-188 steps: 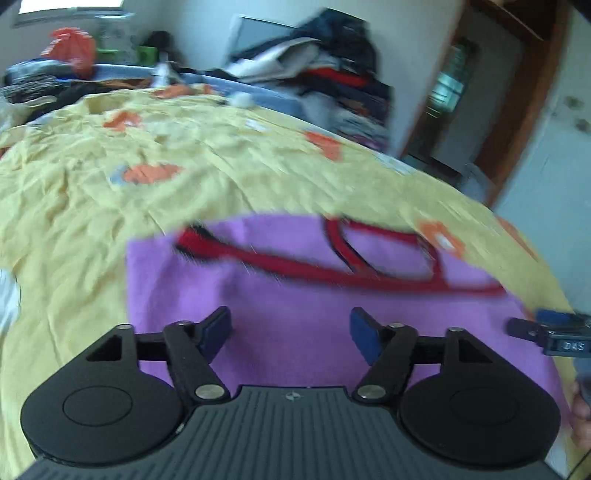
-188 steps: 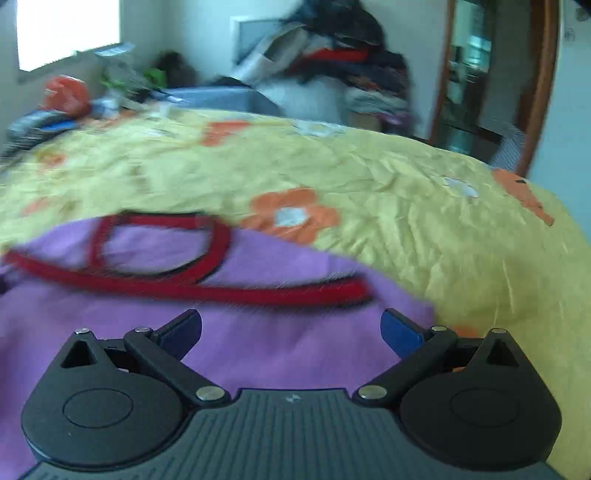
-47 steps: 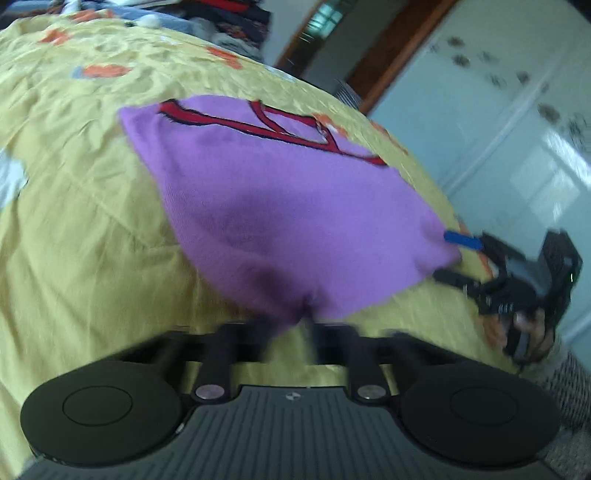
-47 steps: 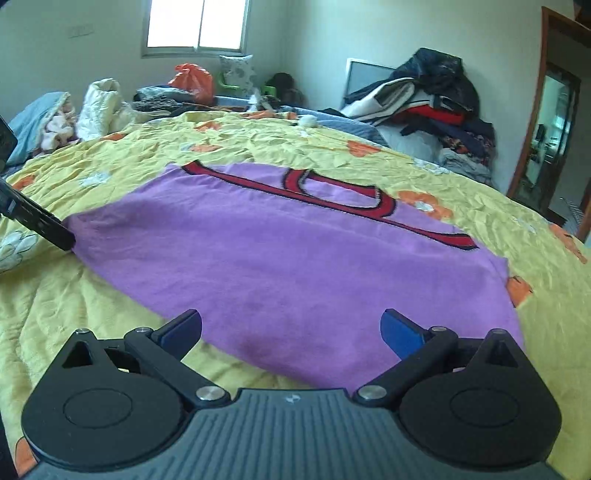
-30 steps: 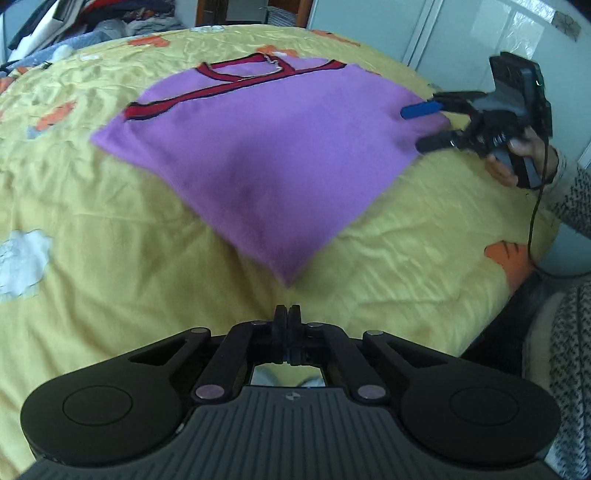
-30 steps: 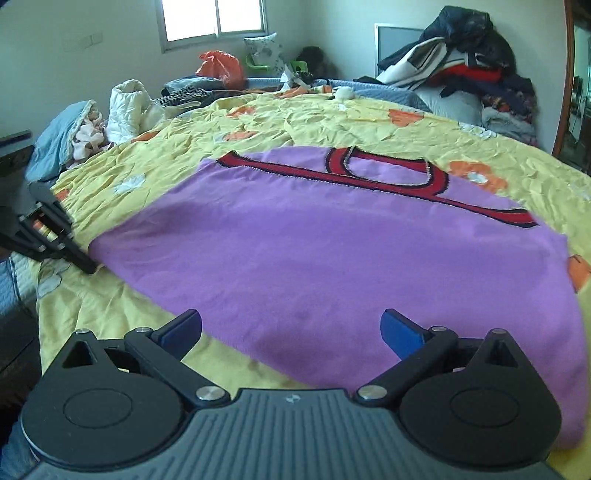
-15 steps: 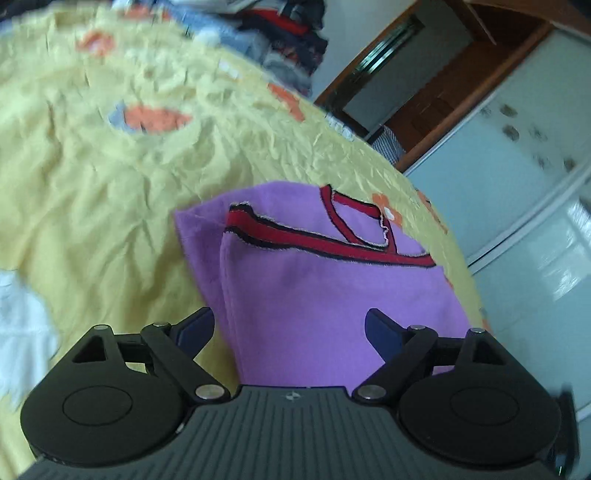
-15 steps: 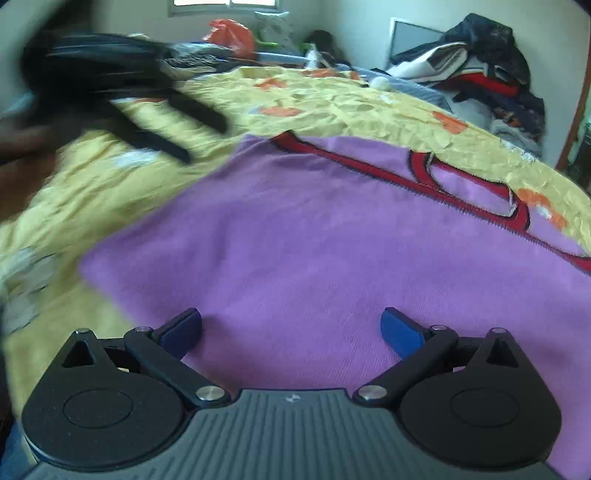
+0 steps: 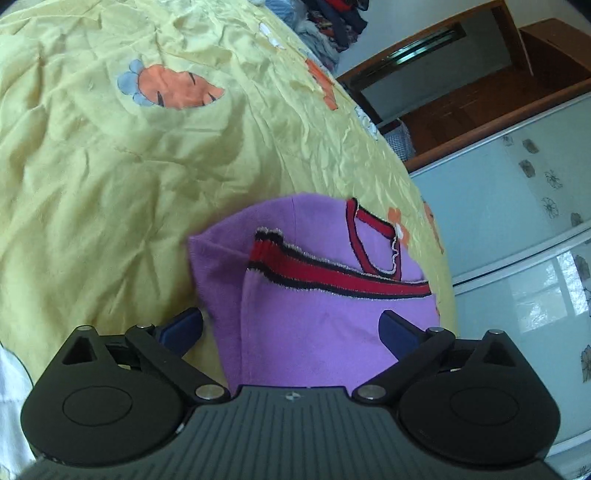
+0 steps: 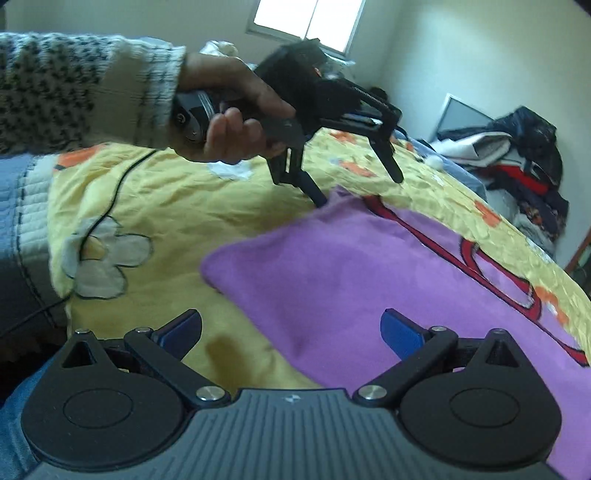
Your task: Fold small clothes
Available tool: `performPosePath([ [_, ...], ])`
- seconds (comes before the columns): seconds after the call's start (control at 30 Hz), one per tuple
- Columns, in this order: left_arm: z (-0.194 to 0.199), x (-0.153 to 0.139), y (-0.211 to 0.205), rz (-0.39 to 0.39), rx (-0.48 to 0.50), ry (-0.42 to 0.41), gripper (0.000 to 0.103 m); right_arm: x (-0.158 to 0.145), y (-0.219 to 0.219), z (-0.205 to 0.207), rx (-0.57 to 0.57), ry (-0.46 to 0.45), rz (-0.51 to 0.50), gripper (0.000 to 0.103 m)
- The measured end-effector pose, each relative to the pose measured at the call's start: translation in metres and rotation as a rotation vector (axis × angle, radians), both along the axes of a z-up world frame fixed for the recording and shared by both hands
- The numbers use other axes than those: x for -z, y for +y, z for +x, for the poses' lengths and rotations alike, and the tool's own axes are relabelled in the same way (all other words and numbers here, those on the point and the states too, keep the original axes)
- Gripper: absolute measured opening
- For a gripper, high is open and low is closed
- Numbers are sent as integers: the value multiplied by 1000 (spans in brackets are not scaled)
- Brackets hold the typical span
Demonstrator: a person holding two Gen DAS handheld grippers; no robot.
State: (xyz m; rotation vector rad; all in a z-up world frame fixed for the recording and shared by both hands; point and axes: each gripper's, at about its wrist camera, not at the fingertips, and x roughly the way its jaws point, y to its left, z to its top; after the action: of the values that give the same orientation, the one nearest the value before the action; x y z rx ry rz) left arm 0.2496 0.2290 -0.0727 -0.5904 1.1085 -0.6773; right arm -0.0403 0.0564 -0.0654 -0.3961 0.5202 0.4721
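The purple garment (image 9: 317, 317) lies folded on the yellow bedspread (image 9: 110, 184), its near edge between the left gripper (image 9: 291, 326)'s fingers, which have just spread wide and hold nothing. The right gripper (image 10: 291, 326)'s fingers gape empty over its corner. At eleven o'clock, a sleeved hand (image 10: 229, 110) tilts the left gripper down.

Left wrist view: mounted behind the left tool (image 9: 291, 326), low and close over the bed (image 9: 110, 155), tilted, facing a wardrobe (image 9: 517, 206). Right wrist view: behind the right tool (image 10: 291, 326), angled down across the bed toward a window (image 10: 303, 18). Shared by both: the purple garment (image 10: 369, 280), seen from opposite sides.
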Motion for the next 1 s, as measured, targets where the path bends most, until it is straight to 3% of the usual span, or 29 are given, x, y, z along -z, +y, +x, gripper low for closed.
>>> performPosePath([
  [0.13, 12, 3, -6, -43, -14, 9, 98, 3, 9, 8, 27, 22, -24, 103],
  [0.17, 17, 4, -12, -43, 1, 0, 84, 4, 13, 8, 27, 12, -42, 103],
  [0.2, 22, 7, -17, -44, 20, 19, 49, 4, 18, 7, 22, -2, -70, 103],
  [0.23, 26, 12, -23, -36, 31, 50, 26, 3, 23, 1, 11, -23, -95, 103],
  [0.27, 29, 17, -27, -18, 35, 72, 9, 4, 28, -2, 0, -50, -120, 103],
  [0.43, 29, 23, -22, -25, 26, 59, 8, 5, 47, -5, -68, -109, -261, 103],
  [0.53, 29, 31, -13, -58, 5, 80, 8, 9, 56, -4, -118, -118, -332, 79],
  [0.6, 30, 35, -11, -85, -6, 92, 9, 11, 64, -1, -126, -127, -370, 51],
  [0.67, 31, 38, -10, -103, -17, 105, 9, 14, 72, 3, -130, -151, -423, 44],
  [0.73, 32, 38, -10, -111, -26, 109, 9, 20, 79, 6, -143, -161, -449, 27],
  [0.77, 32, 36, -11, -103, -25, 102, 9, 22, 81, 8, -142, -164, -455, 13],
  [0.87, 28, 29, -13, -77, -37, 78, 8, 16, 78, 14, -127, -141, -392, 9],
  [1.0, 26, 11, -20, -35, -44, 52, 8, -8, 52, 29, -64, -60, -171, 7],
])
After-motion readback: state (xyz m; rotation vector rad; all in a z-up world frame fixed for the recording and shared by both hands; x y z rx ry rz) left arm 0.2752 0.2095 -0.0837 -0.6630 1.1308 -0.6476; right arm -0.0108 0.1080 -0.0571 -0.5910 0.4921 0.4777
